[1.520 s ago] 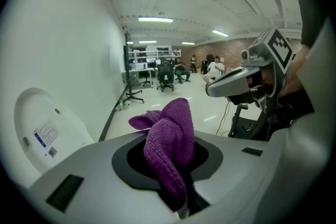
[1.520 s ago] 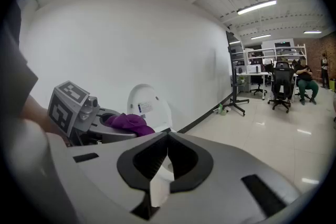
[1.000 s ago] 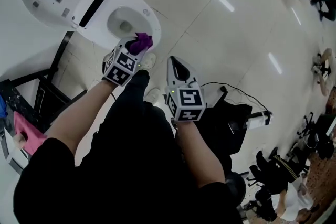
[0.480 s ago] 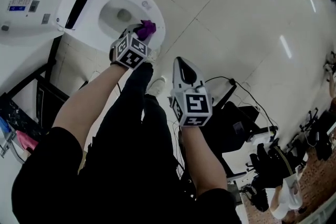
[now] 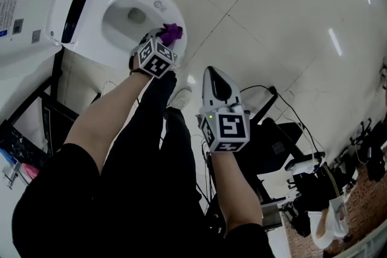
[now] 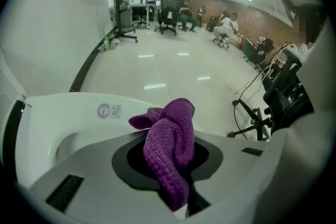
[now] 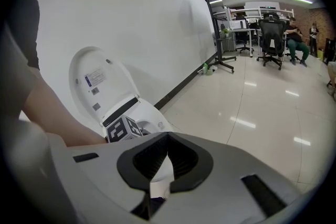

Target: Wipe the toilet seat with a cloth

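Note:
The white toilet seat (image 5: 166, 12) is at the upper left of the head view, with its lid (image 5: 18, 3) raised. My left gripper (image 5: 164, 40) is shut on a bunched purple cloth (image 5: 172, 32), and the cloth rests on the seat's front rim. In the left gripper view the cloth (image 6: 170, 147) hangs between the jaws over the seat (image 6: 68, 110). My right gripper (image 5: 213, 71) is shut and empty, held in the air right of the person's legs and away from the toilet. In the right gripper view the right gripper (image 7: 167, 140) faces the lid (image 7: 97, 81) and the seat.
A black metal frame (image 5: 36, 99) stands left of the toilet. A black stand with cables (image 5: 272, 148) sits on the glossy tiled floor to the right. The person's white shoes (image 5: 181, 96) are near the toilet base. Office chairs (image 6: 170, 8) and seated people are far off.
The left gripper has carried the purple cloth along the seat rim toward the toilet's front end. The head view has swung, so the toilet lies further left. The right gripper stays off the toilet.

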Demonstrator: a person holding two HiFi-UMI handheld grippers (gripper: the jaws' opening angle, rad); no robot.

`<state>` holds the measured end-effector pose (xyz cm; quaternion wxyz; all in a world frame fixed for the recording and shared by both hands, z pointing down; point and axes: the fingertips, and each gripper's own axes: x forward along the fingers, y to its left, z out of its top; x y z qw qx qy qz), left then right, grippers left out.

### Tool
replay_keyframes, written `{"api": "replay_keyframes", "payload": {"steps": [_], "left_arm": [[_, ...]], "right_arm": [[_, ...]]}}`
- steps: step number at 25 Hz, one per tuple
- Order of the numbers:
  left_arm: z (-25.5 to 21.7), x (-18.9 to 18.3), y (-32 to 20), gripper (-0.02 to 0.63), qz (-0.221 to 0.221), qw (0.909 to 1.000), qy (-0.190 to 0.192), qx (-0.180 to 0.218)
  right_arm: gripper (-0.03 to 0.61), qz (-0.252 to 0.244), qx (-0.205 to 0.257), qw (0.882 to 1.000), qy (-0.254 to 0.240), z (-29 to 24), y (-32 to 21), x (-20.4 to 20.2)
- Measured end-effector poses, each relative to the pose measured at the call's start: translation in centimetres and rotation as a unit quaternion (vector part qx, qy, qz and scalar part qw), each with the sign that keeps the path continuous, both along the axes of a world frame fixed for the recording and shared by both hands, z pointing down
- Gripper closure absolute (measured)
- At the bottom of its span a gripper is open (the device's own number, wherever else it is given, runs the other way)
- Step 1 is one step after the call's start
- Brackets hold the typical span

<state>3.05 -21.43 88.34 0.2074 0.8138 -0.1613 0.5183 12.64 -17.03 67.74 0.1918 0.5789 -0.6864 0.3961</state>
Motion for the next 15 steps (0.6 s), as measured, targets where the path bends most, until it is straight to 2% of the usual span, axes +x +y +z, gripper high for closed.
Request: {"api": "replay_keyframes", "payload": {"steps": [8, 15], "left_arm": [[1.2, 1.6, 0.6, 0.520, 0.016, 0.9998, -0.008, -0.005], [1.1, 3.2, 1.0, 0.519, 0.027, 0.9994, 0.005, -0.022]], "right_arm": [[0.563, 0.013, -0.005, 1.000, 0.002, 0.7, 0.7, 1.1], [0.562, 0.021, -0.004, 1.000, -0.002, 0.7, 1.6, 1.3]]}}
